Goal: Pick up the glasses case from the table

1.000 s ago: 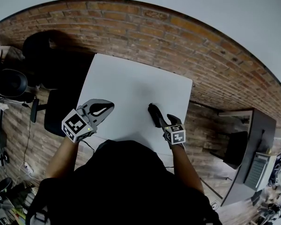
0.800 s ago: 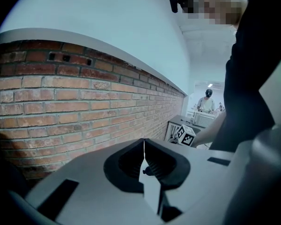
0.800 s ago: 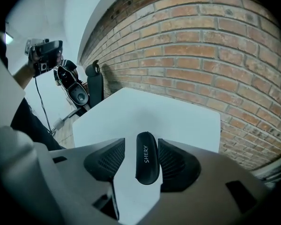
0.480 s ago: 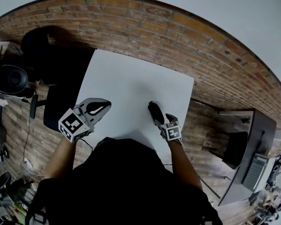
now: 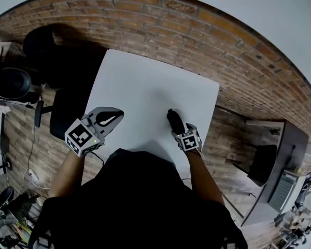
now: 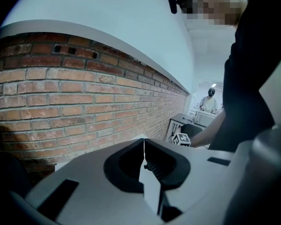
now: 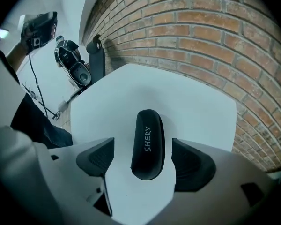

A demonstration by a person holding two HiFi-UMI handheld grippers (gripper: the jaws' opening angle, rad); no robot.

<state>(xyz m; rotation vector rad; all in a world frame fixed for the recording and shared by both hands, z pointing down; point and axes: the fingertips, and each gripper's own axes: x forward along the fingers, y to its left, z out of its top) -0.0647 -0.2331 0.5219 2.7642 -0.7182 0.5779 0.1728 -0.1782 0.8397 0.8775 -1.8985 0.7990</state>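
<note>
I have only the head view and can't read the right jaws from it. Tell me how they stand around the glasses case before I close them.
Observer: In the right gripper view, the right gripper has its jaws wide apart. They have just been opening. The near end of the glasses case lies between them, and neither jaw touches it.
Operator: Report how the case lies in that gap.
Observer: It lies lengthwise along the gap, flat on the white table.
Operator: Now check the left one.
Observer: In the left gripper view, the left gripper has its jaws together with nothing between them.
</note>
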